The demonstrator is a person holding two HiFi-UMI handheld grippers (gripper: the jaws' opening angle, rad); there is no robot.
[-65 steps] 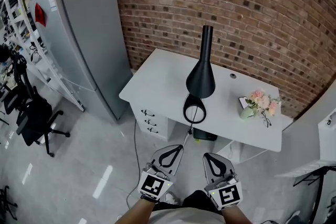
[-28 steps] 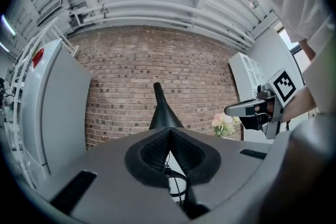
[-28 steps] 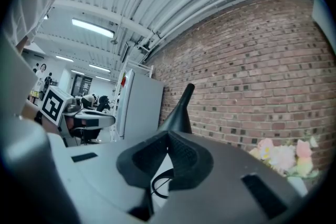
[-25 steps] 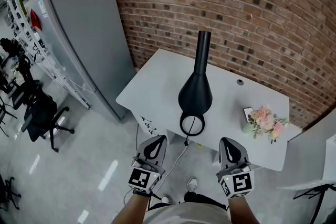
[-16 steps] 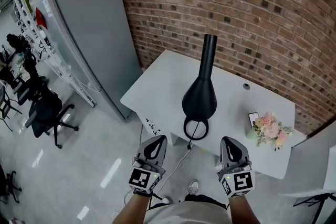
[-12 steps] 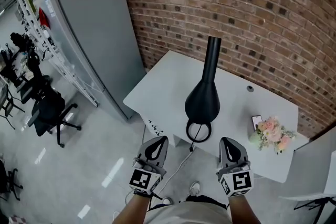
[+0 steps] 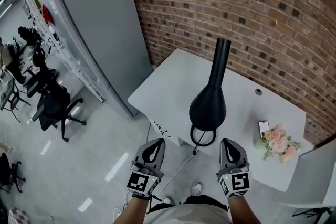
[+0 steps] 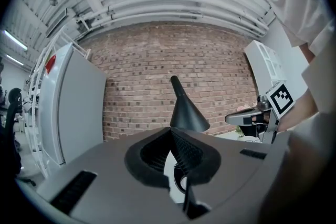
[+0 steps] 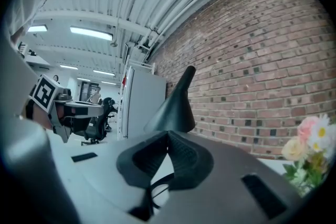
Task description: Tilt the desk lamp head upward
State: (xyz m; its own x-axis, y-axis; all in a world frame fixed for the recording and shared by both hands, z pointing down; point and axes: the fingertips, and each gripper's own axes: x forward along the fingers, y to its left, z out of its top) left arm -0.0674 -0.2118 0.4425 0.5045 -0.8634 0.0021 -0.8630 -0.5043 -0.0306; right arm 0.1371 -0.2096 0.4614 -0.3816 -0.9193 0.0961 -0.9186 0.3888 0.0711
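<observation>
Since the earlier frames our two tools have drawn apart, and the counter with the lamp has slid right and nearer in the head view. The black desk lamp (image 7: 208, 106) stands near the near edge of the white counter (image 7: 168, 81), its cone-shaped body swelling toward a ring (image 7: 203, 137) at the near end and its slim stem rising toward the brick wall (image 7: 247, 2). The left tool (image 7: 152, 148) and right tool (image 7: 231, 150) hang short of the counter, either side of the ring and clear of it. Both are closed with nothing between the jaws, as each tool's own view shows.

A cable (image 7: 181, 162) drops from the ring over the near edge. Right of the lamp lie a phone (image 7: 264, 127) and a flower bunch (image 7: 279, 142); a grey cabinet (image 7: 100, 34) stands at the left.

We judge the risk to be tipping: pushing the head with closed jaws, or lifting without steadying the lower part, could topple the lamp off the edge or into the flowers. A tool could also snag the cable.
</observation>
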